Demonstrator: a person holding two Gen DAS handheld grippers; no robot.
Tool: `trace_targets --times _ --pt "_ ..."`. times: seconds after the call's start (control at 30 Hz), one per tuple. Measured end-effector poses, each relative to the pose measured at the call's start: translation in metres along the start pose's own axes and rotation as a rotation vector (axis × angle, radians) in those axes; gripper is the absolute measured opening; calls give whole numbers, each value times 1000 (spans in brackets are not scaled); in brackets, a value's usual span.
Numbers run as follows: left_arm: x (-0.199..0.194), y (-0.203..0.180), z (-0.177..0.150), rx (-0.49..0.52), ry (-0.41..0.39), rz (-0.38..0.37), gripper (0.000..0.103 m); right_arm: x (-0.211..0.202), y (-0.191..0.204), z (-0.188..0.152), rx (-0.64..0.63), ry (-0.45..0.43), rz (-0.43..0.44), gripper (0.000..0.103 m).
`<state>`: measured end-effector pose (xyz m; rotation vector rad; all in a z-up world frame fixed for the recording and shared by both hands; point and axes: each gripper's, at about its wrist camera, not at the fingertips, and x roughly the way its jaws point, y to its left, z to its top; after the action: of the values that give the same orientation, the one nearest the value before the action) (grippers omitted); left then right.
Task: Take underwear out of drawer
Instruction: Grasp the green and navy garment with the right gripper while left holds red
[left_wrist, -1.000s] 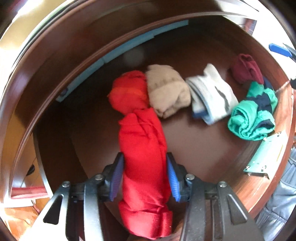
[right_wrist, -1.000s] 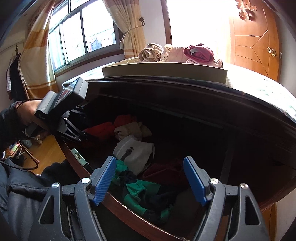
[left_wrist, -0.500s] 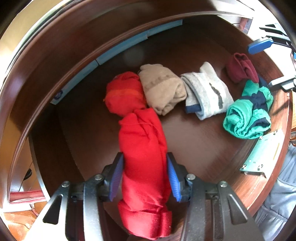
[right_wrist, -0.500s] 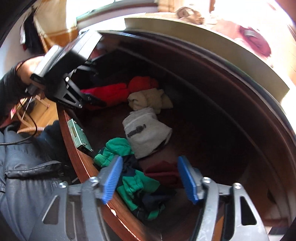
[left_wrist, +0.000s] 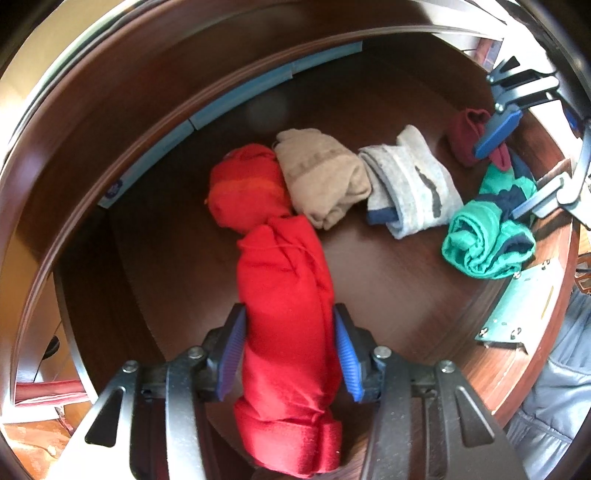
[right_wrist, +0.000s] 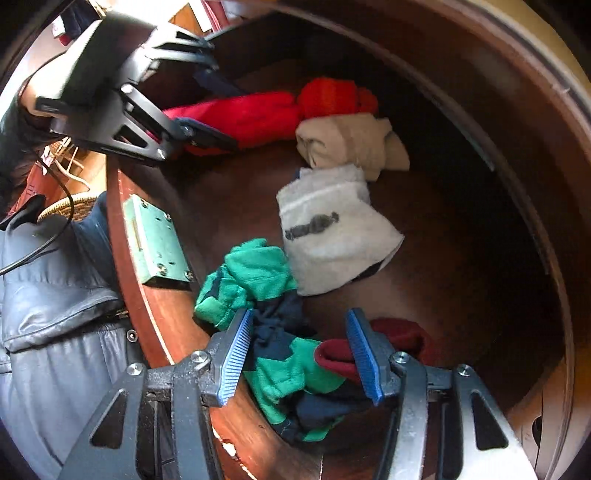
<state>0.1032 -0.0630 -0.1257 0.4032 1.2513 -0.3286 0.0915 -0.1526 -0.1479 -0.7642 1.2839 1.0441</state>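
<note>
My left gripper (left_wrist: 290, 354) is shut on a rolled red underwear (left_wrist: 286, 295) inside the brown wooden drawer (left_wrist: 369, 288); it also shows in the right wrist view (right_wrist: 243, 118), held by the left gripper (right_wrist: 207, 134). My right gripper (right_wrist: 301, 354) is open, its jaws straddling a green and navy underwear (right_wrist: 273, 332), with a maroon one (right_wrist: 399, 336) by its right finger. In the left wrist view the right gripper (left_wrist: 509, 166) hangs over the green roll (left_wrist: 484, 236) and the maroon roll (left_wrist: 467, 134).
An orange-red roll (left_wrist: 247, 192), a beige roll (left_wrist: 321, 177) and a grey and white roll (left_wrist: 410, 188) lie in a row in the drawer. A green metal lock plate (right_wrist: 155, 240) sits on the drawer front. My grey trousers (right_wrist: 55, 295) are just outside.
The right gripper has swung down from looking at the room into the drawer and now straddles the green and navy roll. The left gripper keeps its hold on the red roll.
</note>
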Motion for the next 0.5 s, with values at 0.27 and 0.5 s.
trace_targets --times 0.27,0.5 --pt "0 4 -1 -7 4 -11 49 22 -15 5 58 93 151 55" --pt "2 6 2 -17 17 -20 54 30 -24 7 92 109 209 55"
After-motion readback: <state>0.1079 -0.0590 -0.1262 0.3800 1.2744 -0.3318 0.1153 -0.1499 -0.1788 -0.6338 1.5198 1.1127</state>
